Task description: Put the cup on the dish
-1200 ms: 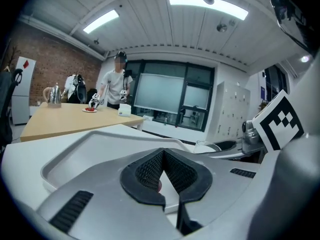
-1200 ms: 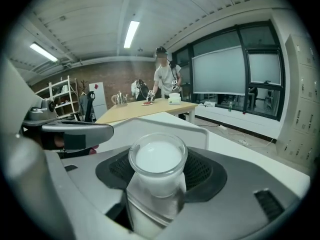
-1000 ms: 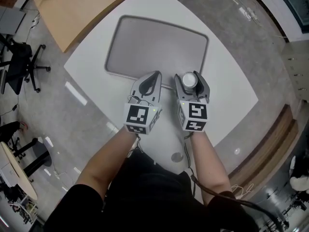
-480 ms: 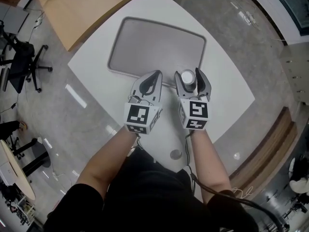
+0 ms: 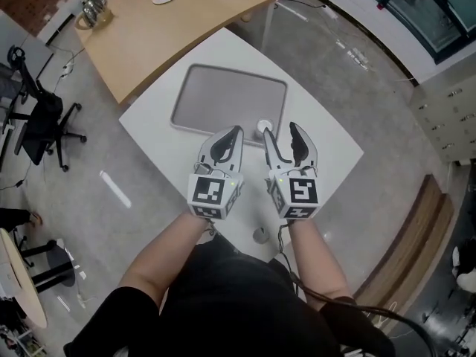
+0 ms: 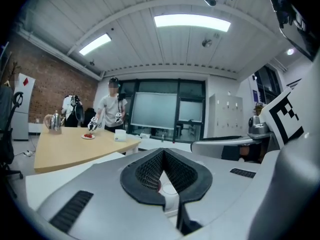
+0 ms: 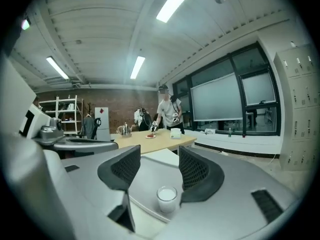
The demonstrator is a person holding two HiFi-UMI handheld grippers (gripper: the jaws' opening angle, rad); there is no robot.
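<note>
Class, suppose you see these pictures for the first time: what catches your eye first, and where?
Two grippers with marker cubes fill the middle of the head view: the left gripper has its tongs shut, the right gripper has them apart. Just beyond the right one, a small white cup stands at the near right corner of the grey tray on the white table.

L tongs [image 6: 163, 152] tips together, wood table [image 6: 75, 145] behind at L

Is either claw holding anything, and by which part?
Nothing is held. The right claw is open, with the cup standing free before it. The left claw is shut and empty.
</note>
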